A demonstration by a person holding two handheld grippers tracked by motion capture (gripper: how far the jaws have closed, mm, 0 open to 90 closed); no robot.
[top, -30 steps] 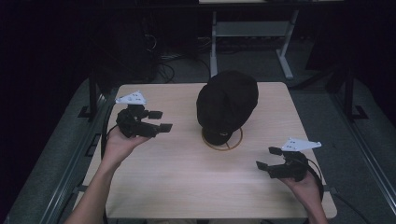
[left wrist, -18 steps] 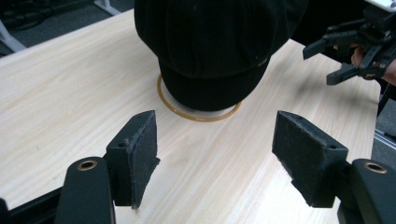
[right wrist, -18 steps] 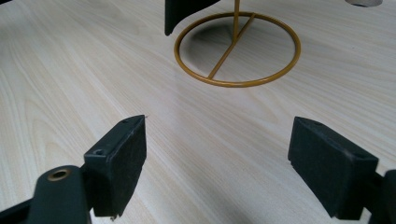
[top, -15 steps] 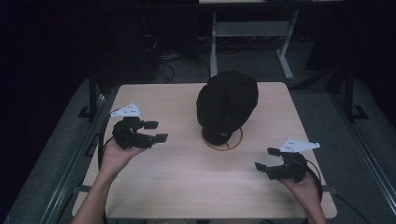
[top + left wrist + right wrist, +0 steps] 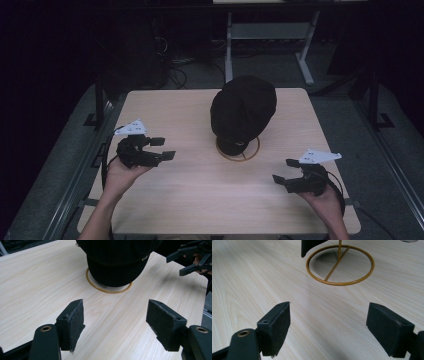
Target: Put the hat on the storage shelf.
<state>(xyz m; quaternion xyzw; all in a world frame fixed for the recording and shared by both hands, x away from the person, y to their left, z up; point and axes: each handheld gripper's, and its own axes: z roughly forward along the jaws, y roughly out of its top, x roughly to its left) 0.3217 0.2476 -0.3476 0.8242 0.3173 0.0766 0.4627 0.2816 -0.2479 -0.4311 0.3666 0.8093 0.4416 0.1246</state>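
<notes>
Your left hand (image 5: 117,175) comes in over the surface's (image 5: 190,200) left edge, palm up, holding the left claw (image 5: 164,148) level and aimed toward the middle, its jaws spread wide with nothing between them. Your right hand (image 5: 325,197) sits near the right front corner, its right claw (image 5: 284,171) pointing left, jaws likewise spread and empty. The black cap (image 5: 243,112) rests on a gold wire stand (image 5: 238,150) at the surface's centre, toward the far edge, well apart from both claws and roughly between them.
</notes>
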